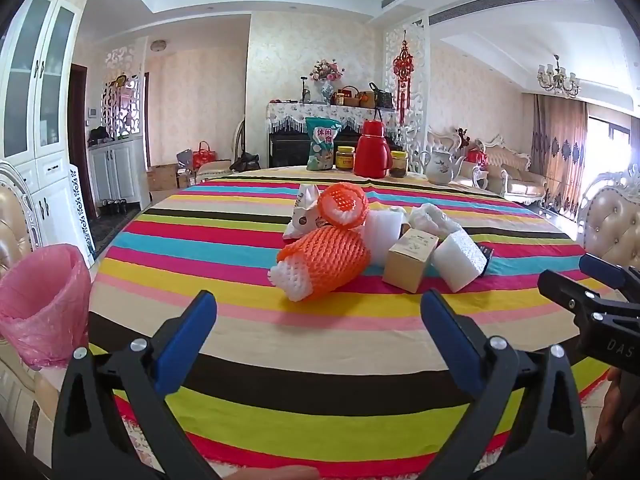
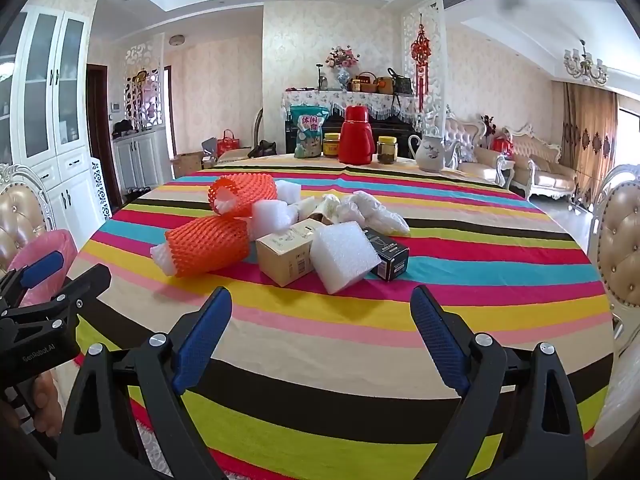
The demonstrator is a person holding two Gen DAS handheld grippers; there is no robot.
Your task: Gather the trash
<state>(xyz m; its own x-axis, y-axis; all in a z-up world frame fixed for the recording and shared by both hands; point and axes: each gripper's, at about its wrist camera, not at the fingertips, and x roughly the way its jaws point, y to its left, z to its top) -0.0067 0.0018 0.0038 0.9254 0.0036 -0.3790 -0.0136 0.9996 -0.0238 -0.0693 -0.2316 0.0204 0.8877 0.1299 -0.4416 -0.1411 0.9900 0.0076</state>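
Observation:
A heap of trash lies mid-table on the striped cloth [image 1: 240,320]: two orange foam nets [image 1: 326,258] [image 2: 208,250], white foam blocks [image 1: 460,260] [image 2: 344,256], a small tan box [image 1: 408,258] [image 2: 286,256], a black box [image 2: 390,258], crumpled white plastic [image 2: 376,208] and a white wrapper [image 1: 304,216]. A bin lined with a pink bag [image 1: 44,304] stands at the table's left edge. My left gripper [image 1: 318,312] is open and empty, short of the near orange net. My right gripper [image 2: 320,308] is open and empty, short of the foam block.
At the table's far edge stand a snack bag [image 1: 322,144], two jars [image 1: 345,158], a red thermos [image 1: 373,150] and a white teapot [image 1: 440,168]. Padded chairs flank the table [image 2: 624,248] [image 1: 12,224]. Each gripper shows at the edge of the other's view.

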